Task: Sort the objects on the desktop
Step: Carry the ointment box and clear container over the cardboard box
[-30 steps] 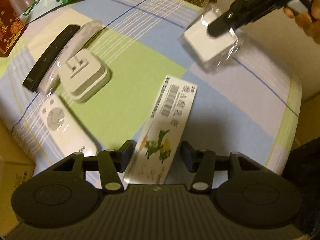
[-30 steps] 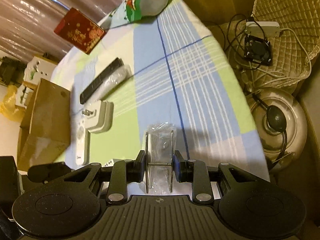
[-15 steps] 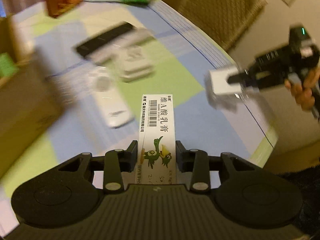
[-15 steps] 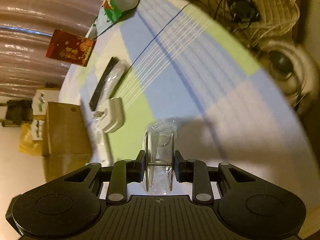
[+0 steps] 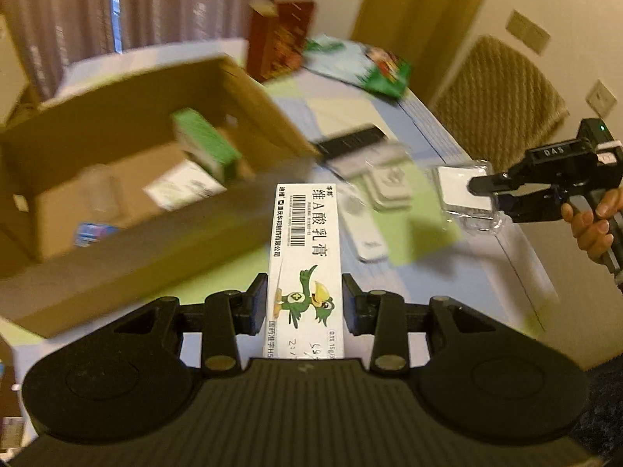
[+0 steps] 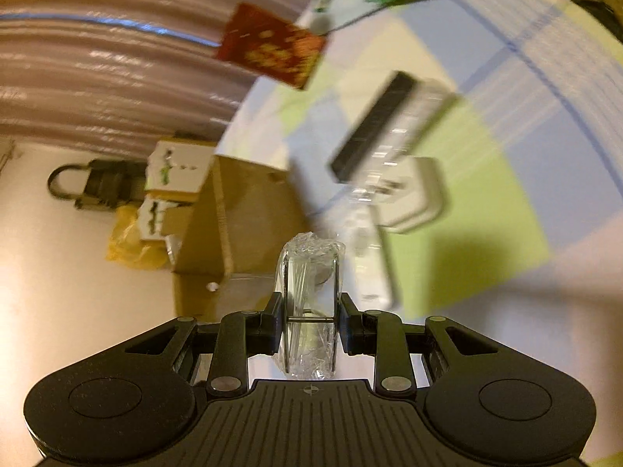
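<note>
Left gripper (image 5: pixel 304 303) clamped on one long white ointment carton (image 5: pixel 305 257), barcode end pointing forward, green cartoon bird between the jaws. Carton is off the table, held in the air just short of the open cardboard box (image 5: pixel 128 179).

Right gripper (image 6: pixel 310 321) clamped on one flat clear-wrapped packet (image 6: pixel 309 299), gripped across its thin sides. From the left wrist view the same packet (image 5: pixel 465 194) shows a white insert inside crinkled plastic, held above the table's right side, one hand (image 5: pixel 593 220) on the handle.

Count inside the cardboard box: one green box standing tilted (image 5: pixel 206 148), one white-and-green carton lying flat (image 5: pixel 183 188), one small blue item (image 5: pixel 91 231) near the front wall. Blurred, so nothing finer.

Count on the checked tablecloth (image 5: pixel 424 276):
- one black remote (image 5: pixel 350 141)
- one clear-wrapped bar (image 6: pixel 412 124) touching the black remote's side
- one white square adapter (image 5: pixel 389 190), prongs up
- one white remote (image 5: pixel 362 229) just beside the adapter
- one red box (image 5: pixel 278 39) standing at the far edge
- one green-and-white snack bag (image 5: pixel 362 66) near the red box

Right wrist view, on the floor beyond the cardboard box: two stacked white cartons with green print (image 6: pixel 175 179), one yellow plastic bag (image 6: pixel 130 241), one dark bag with a loop handle (image 6: pixel 93 186).

One quilted chair back (image 5: pixel 502 81) past the table's far right.
</note>
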Tool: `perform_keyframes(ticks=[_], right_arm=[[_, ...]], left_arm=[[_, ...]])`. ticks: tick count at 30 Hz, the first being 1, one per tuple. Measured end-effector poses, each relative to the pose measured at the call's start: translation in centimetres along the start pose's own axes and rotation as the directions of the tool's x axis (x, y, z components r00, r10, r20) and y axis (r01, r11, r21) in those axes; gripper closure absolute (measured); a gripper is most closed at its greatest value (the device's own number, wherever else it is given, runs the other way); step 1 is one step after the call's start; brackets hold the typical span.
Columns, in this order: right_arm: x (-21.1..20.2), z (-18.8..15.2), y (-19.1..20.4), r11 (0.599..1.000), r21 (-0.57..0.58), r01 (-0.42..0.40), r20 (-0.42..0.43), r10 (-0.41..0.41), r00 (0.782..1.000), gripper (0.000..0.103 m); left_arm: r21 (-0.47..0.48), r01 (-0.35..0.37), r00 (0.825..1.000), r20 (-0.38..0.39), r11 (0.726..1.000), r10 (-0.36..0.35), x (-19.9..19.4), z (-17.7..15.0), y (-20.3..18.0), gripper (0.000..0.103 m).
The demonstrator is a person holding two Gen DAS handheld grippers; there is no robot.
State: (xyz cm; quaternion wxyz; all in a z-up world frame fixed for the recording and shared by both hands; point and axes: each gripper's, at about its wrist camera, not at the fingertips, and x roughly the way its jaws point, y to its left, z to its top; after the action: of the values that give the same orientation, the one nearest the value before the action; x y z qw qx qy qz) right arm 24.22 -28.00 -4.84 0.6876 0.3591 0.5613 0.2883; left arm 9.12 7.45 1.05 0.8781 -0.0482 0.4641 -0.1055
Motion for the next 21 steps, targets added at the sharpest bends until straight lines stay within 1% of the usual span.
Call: perform_keyframes(ticks=[4,10,15,21], right_arm=[[2.2,0.2,3.2,0.998,-0.022,-0.063,-0.003,0.063,0.998,0.076],[5.7,0.9,8.1,0.990,-0.094,-0.107,-0.004,0.107,0.994,0.076],[9.2,1.9,12.0,0.979,-0.172,-0.113,-0.028,0.109,0.994,0.076],[14.3,3.2,15.7,0.966,-0.241,-0.096,-0.068,0.082,0.994,0.076]], left_arm=[[-0.016,-0.055,0.998,0.042,0.998,0.055,-2.3,0.6,3.3,0.070],[-0.022,-0.122,0.989,0.088,0.992,0.123,-4.7,1.6,8.0,0.070],[-0.018,-0.159,0.982,0.096,0.987,0.160,-4.6,3.1,11.4,0.070],[0.006,-0.220,0.974,0.063,0.975,0.220,-2.8,5.3,14.3,0.070]])
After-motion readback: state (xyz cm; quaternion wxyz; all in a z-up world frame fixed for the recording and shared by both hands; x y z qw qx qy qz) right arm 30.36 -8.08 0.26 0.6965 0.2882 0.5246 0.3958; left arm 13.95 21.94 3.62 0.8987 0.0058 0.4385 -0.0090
